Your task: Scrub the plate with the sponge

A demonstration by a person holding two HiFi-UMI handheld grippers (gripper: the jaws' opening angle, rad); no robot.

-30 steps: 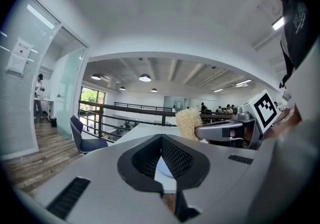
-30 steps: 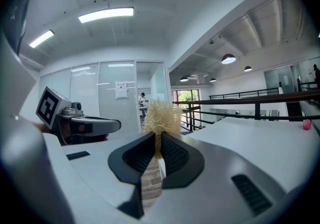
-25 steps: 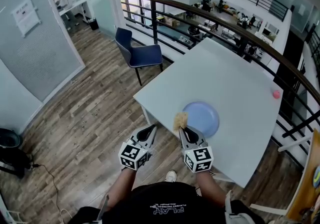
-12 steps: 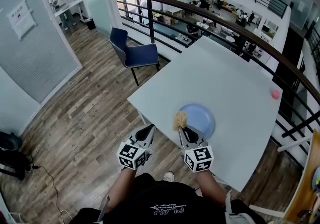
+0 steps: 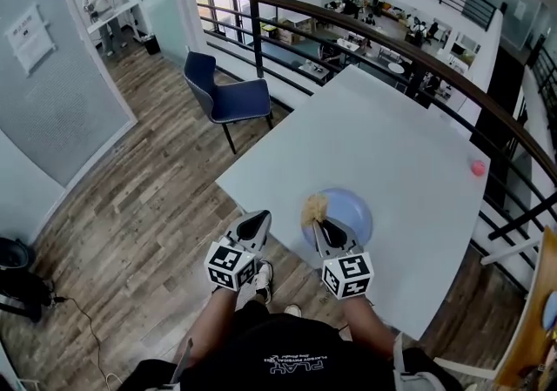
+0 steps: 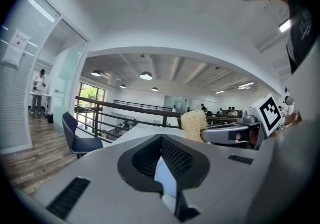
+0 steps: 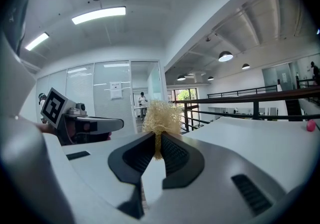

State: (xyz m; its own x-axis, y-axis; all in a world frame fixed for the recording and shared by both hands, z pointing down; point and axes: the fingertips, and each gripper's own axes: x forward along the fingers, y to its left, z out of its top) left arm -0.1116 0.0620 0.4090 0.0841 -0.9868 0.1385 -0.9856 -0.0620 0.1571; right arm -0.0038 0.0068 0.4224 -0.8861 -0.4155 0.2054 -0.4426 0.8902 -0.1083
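sponge: scruffy yellowish tuft (image 5: 314, 205), pinched at the tip of the right gripper (image 5: 319, 224). From the head view it sits over the near-left rim of the plate (image 5: 352, 206). Can't tell if it's actually touching the plate or just hovering.
plate: round, pale blue, lying flat on the table (image 5: 392, 132) close to the near edge, right in front of the person.
right gripper: jaws clamped on the sponge's bottom end. Its own view shows the thin part squeezed between the pads and the bushy part sticking out past the tips.
left gripper: (image 5: 258, 220) jaws closed together with nothing in them. It's held just to the left of the right one, about level with it, around the table's near edge and clear of the plate.
table: big white top, turned so a corner points left.
pink ball: tiny pink thing (image 5: 478, 168) near the table's far right edge, well away from the plate.
chair: dark blue (image 5: 233, 95), on the wood floor (image 5: 130, 198) off the table's left side.
railing: dark bars (image 5: 254, 32) curving round behind the table and chair.
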